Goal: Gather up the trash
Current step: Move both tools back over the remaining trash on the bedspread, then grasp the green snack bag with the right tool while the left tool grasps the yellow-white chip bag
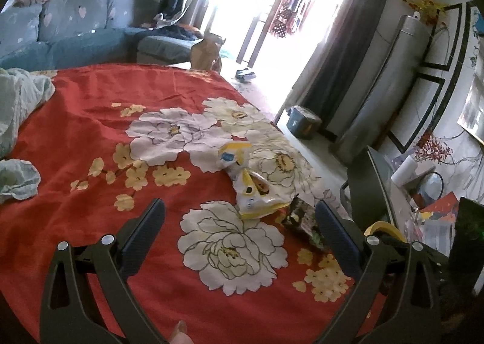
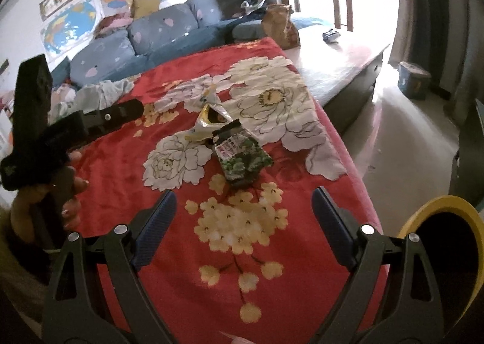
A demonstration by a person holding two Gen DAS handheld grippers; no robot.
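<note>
A crumpled white-and-yellow snack wrapper (image 1: 257, 193) lies on the red floral bedspread (image 1: 90, 120), with a second white-yellow wrapper (image 1: 231, 156) just behind it. A dark green snack packet (image 1: 302, 217) lies to its right near the bed edge. In the right wrist view the green packet (image 2: 242, 153) lies mid-bed, the yellow wrapper (image 2: 208, 123) behind it. My left gripper (image 1: 240, 217) is open and empty, hovering short of the wrappers. My right gripper (image 2: 243, 205) is open and empty, just short of the green packet. The left gripper's body (image 2: 60, 132) shows at the left there.
A yellow-rimmed dark bin (image 2: 438, 241) sits at the bed's right side; its rim also shows in the left wrist view (image 1: 384, 227). Pale crumpled cloth (image 1: 21, 102) lies at the bed's left. A blue sofa (image 1: 75, 32) stands behind. A blue box (image 1: 302, 121) sits on the floor.
</note>
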